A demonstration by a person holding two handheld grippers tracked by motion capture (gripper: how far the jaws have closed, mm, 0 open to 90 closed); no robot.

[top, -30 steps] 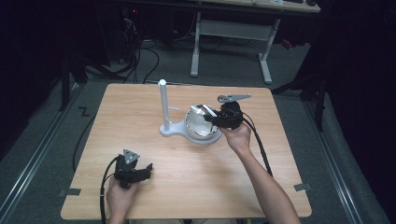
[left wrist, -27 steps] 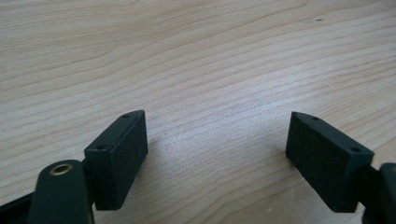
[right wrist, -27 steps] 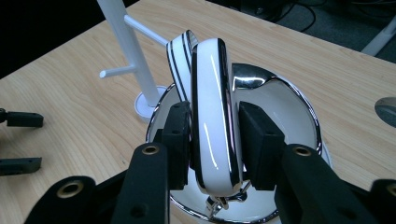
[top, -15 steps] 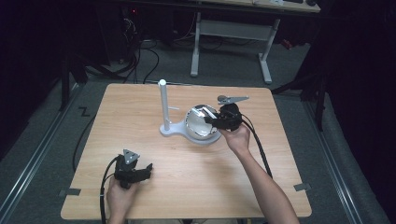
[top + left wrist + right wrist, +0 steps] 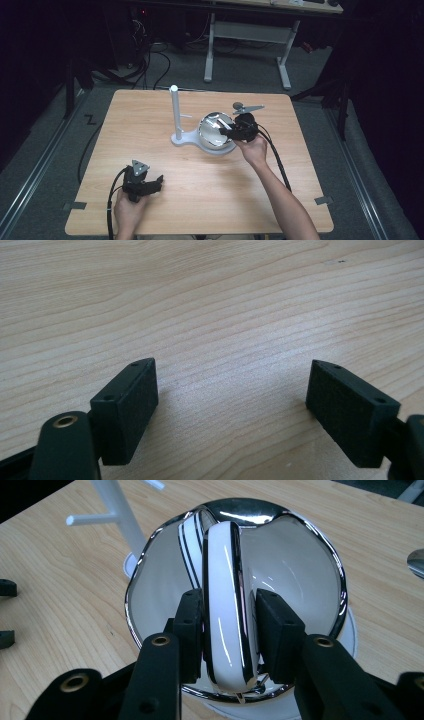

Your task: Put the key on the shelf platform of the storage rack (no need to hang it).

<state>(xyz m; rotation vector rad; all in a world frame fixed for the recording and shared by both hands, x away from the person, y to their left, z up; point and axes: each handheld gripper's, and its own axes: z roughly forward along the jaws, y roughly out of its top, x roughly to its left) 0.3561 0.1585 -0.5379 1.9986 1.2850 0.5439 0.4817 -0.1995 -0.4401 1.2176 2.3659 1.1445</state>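
Cup (image 5: 235,605), white inside with a mirror-bright outside, is lying on its side on the round foot of the white stand (image 5: 176,116) near the middle of the counter (image 5: 150,145), its handle (image 5: 226,605) turned toward the right gripper (image 5: 229,630). That handle is running lengthways straight away from the right gripper, standing on edge between the two black jaws, and the jaws are pressing on its two flat sides, closed as far as the handle lets them. In the high view the right gripper (image 5: 226,131) is sitting at the cup's right edge, pointing left across the counter toward the stand's upright post, whose short peg is sticking out on the cup's side. If the cup is meant for that peg, which is only a guess, the handle's opening would have to be raised and brought round to face it. The left gripper (image 5: 159,181) is resting well apart near the front left of the counter, its jaws standing wide with nothing but bare wood between them, so the right hand (image 5: 254,150) is by far the nearer. A small grey part (image 5: 247,107) is lying just behind the right gripper.
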